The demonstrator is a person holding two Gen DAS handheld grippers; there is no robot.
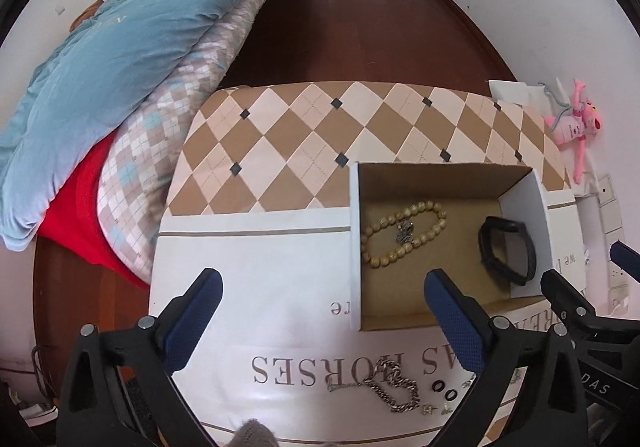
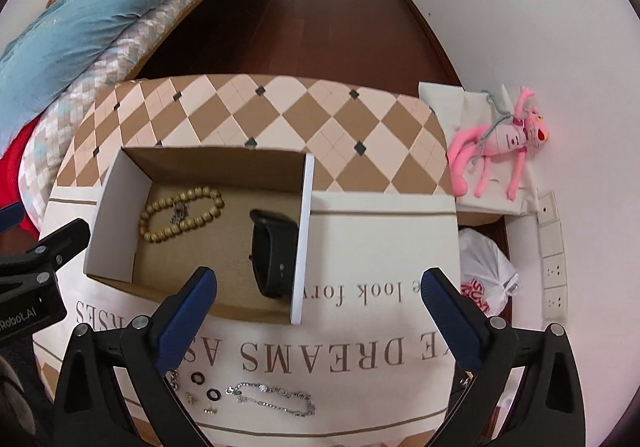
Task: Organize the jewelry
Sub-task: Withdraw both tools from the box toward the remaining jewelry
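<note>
An open cardboard box [image 1: 355,247] [image 2: 108,215] stands on the cloth-covered table. In it lie a beige bead bracelet [image 1: 404,235] [image 2: 182,213] with a small silver piece on it, and a black watch band [image 1: 506,251] [image 2: 272,259]. On the cloth near me lie a chunky silver chain [image 1: 394,387], two black rings [image 1: 444,390] [image 2: 205,386], small earrings [image 2: 200,403] and a thin silver bracelet [image 2: 272,399]. My left gripper [image 1: 324,311] is open and empty above the chain. My right gripper [image 2: 320,307] is open and empty above the thin bracelet.
The table cloth [image 1: 300,135] has a brown diamond pattern and printed letters. A bed with a blue quilt [image 1: 100,47] is to the left. A pink plush toy [image 2: 500,143] and a plastic bag [image 2: 486,279] lie to the right by the wall.
</note>
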